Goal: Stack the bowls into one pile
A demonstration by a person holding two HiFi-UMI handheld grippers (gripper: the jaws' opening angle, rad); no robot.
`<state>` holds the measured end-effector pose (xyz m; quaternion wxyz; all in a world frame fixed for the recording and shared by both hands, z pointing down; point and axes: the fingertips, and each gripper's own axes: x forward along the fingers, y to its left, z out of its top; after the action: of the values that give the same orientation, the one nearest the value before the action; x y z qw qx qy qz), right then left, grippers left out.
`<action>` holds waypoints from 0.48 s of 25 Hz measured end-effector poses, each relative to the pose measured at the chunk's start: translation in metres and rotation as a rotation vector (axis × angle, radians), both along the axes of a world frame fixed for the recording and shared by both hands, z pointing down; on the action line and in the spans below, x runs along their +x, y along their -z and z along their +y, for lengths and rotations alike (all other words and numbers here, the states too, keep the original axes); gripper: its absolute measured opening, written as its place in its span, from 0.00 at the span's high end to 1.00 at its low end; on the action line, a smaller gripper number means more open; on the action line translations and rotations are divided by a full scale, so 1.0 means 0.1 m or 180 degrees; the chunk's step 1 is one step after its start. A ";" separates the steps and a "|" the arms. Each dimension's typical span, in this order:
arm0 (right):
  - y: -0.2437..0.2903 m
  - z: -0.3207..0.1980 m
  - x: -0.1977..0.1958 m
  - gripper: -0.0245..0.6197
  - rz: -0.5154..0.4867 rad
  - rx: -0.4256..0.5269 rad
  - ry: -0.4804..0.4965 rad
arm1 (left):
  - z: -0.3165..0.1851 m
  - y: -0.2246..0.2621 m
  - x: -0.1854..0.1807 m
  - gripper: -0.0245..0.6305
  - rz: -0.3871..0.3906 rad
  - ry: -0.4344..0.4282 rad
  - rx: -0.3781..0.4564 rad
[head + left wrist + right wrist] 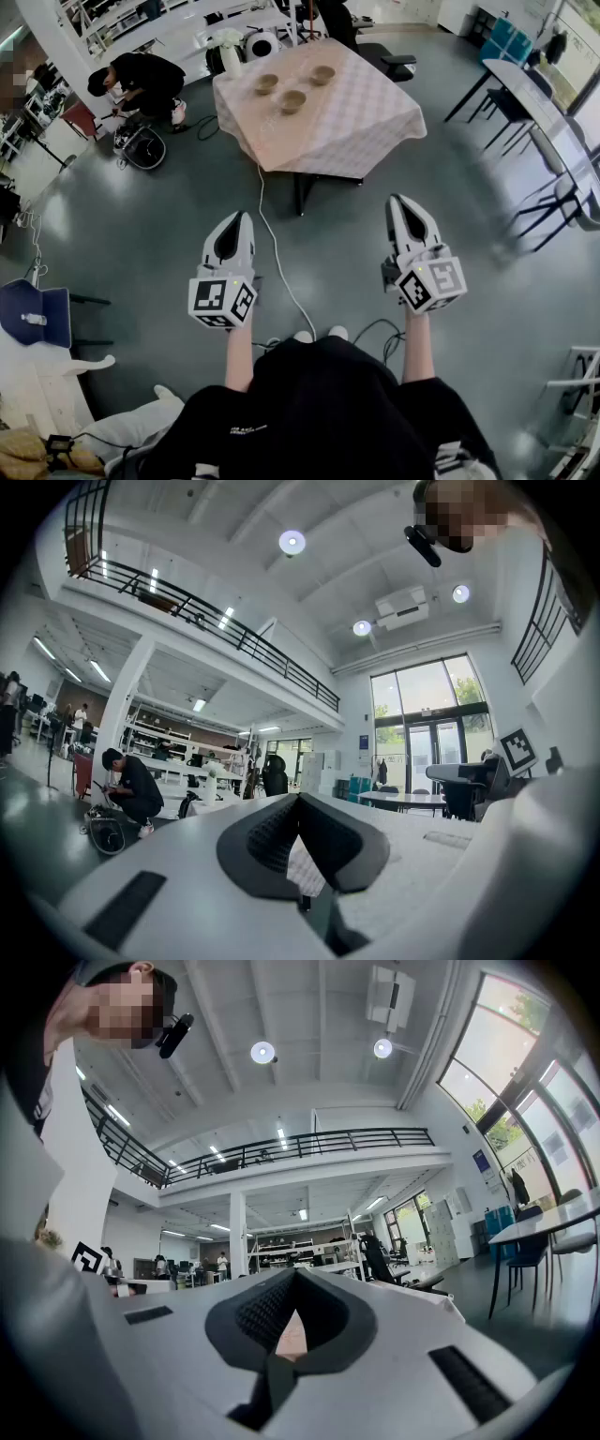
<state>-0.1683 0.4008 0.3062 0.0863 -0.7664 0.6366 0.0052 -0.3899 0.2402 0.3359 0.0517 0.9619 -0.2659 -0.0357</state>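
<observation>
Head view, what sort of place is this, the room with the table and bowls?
Likely an open lab or workshop hall. A balcony railing runs overhead, tall windows fill one wall, shelving stands beyond the table, and a cable trails over the floor.

No legible text; shirt print [248, 430] too small.

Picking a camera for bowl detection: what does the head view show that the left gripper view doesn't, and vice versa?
Head view only: three bowls on the table, white floor cable.
Left gripper view only: ceiling lights, mezzanine railing, glass doors.
Both: crouching person, and the left hand-held gripper, its jaws shut.
</observation>
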 end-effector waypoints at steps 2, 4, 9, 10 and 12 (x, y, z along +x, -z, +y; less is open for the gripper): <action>0.00 0.01 0.05 0.98 -0.0014 0.0018 -0.0009 | 0.01 0.01 0.04 0.97 0.0005 0.0002 -0.0001; 0.00 0.03 0.11 0.98 -0.0033 0.0037 -0.0018 | 0.03 0.01 0.09 0.97 0.0009 0.0004 -0.0010; -0.02 0.05 0.27 0.98 -0.0058 0.0090 0.0018 | 0.07 -0.01 0.22 0.97 0.0032 0.0043 -0.0031; -0.02 0.04 0.31 0.98 -0.0058 0.0092 0.0029 | 0.08 -0.02 0.26 0.97 0.0044 0.0053 -0.0042; -0.03 0.04 0.37 0.98 -0.0060 0.0099 0.0057 | 0.09 -0.02 0.32 0.97 0.0073 0.0068 -0.0071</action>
<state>-0.1309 0.4046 0.3087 0.1043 -0.7592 0.6424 0.0072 -0.3574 0.2491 0.3379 0.0652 0.9579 -0.2759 -0.0443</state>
